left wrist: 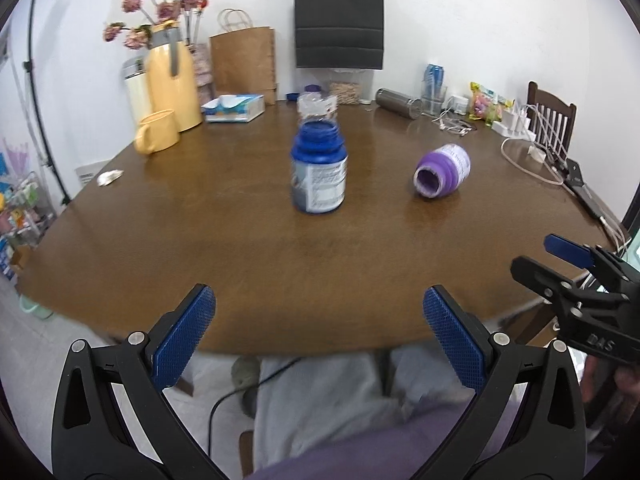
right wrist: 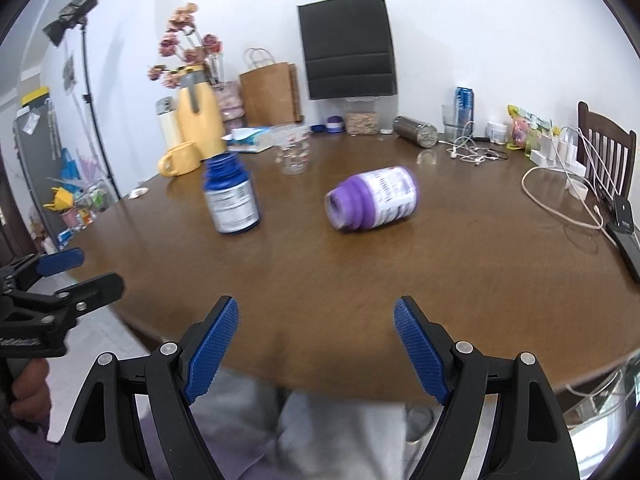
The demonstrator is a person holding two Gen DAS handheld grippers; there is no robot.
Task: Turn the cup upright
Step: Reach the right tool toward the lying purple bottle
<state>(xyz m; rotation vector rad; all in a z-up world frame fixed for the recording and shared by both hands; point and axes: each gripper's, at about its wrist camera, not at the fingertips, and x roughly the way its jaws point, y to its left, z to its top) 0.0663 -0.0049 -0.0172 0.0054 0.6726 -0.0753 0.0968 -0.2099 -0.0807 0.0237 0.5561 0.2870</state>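
Note:
A purple, open-mouthed container (left wrist: 442,170) (right wrist: 370,200) lies on its side on the brown table (left wrist: 248,248), mouth toward me. To its left a blue bottle (left wrist: 319,174) (right wrist: 232,198) stands upright without a cap. A clear glass cup (right wrist: 293,154) stands behind them, partly hidden by the blue bottle in the left wrist view. My left gripper (left wrist: 319,294) (right wrist: 94,270) hangs open and empty over the table's near edge, facing the blue bottle. My right gripper (right wrist: 316,304) (left wrist: 540,254) is open and empty too, short of the purple container.
At the back left are a yellow mug (left wrist: 157,132), a yellow jug (left wrist: 172,80) and a tissue box (left wrist: 234,108). A steel tumbler (left wrist: 400,103) lies on its side at the back right by cables (left wrist: 532,156). A person's legs (left wrist: 320,392) are below the table edge.

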